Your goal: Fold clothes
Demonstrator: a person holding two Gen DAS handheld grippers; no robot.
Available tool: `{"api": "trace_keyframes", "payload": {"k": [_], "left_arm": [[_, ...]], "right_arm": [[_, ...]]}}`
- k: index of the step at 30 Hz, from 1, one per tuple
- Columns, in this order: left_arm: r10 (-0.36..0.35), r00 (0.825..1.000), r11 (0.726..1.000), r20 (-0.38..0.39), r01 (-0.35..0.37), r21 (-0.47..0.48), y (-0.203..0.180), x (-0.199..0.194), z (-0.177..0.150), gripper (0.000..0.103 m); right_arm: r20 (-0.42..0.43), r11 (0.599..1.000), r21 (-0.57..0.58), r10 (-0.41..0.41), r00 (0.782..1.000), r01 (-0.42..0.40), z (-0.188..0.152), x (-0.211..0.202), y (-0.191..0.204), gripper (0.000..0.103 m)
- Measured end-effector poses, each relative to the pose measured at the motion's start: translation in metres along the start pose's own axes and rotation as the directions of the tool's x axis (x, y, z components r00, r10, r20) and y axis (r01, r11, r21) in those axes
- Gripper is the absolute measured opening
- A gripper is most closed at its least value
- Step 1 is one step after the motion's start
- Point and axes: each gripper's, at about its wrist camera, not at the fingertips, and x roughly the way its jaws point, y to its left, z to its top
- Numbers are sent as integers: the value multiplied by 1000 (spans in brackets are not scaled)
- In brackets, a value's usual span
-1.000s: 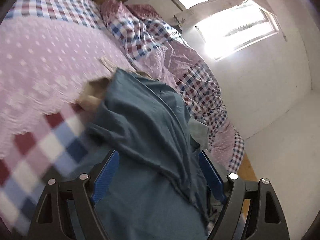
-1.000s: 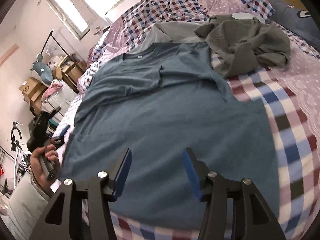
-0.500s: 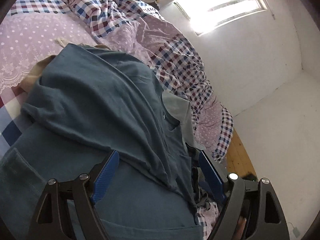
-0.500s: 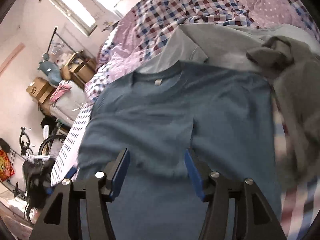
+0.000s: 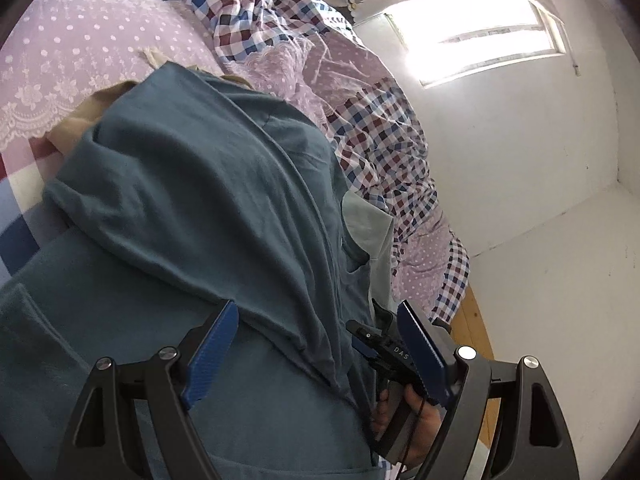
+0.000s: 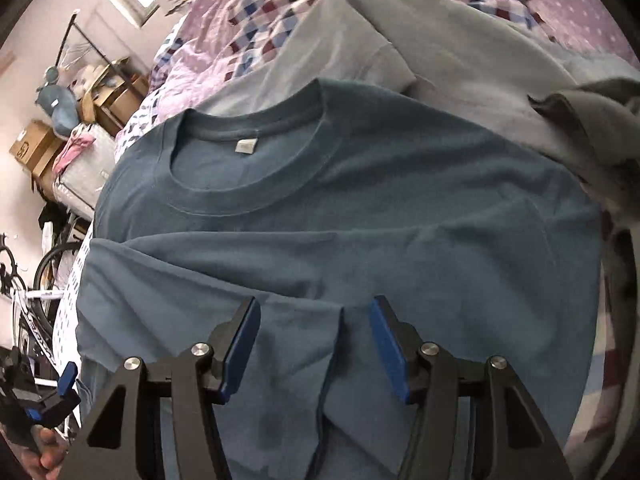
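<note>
The blue T-shirt (image 6: 360, 184) lies spread on the bed (image 5: 100, 40), collar (image 6: 248, 168) up with its white label (image 6: 245, 146) showing, and one sleeve (image 6: 224, 280) folded in across the chest. Its far edge overlaps a pale grey shirt (image 6: 440, 40); a darker grey garment (image 6: 600, 128) is bunched just beside it. The right tongs (image 6: 316, 344) hover wide apart over the folded sleeve's cuff, gripping nothing. The left tongs (image 5: 316, 344) also stand wide, low over a ridge of rumpled blue cloth, holding nothing. A checked quilt (image 5: 360, 112) is heaped along the bed toward the bright window (image 5: 480, 32). Boxes (image 6: 36, 148) and a bicycle (image 6: 28, 300) stand beyond the bedside.
</note>
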Motion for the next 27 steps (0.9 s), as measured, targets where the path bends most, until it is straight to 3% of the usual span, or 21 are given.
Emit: {"api": "trace_keyframes", "payload": {"k": [3,5,7,8,9,15,27], "left_arm": [[10,1000,1000,-7,-10,0,-1,6,-3,85],[6,1000,1000,-15,-6,-8,-2,8,-5,85],[2,1000,1000,-16,-2,-10,-3,10,-5,85],[2,1000,1000,-13,-2,-6,-4,9,-6,85],[7,1000,1000,-10,-7,0,-5,9,-6,85],[16,1000,1000,0,-16,-3,-1,9,-4,85],[33,999,999,34,-34,20,-1,0,3,85]], "right_arm": [[-4,999,-51,-6,1000,5,-1,0,6,42],[-9,996,-92,-18,1000,17,-2,0,11,25],[-13,992,-123,-35,999,33,-3,0,15,18],[-6,990,-130,-50,999,49,-4,-1,16,4],[11,987,-136,-81,997,81,-3,-3,17,2],[134,978,-121,-151,979,167,7,-37,19,1],[170,934,-9,-351,921,358,31,-67,-8,1]]}}
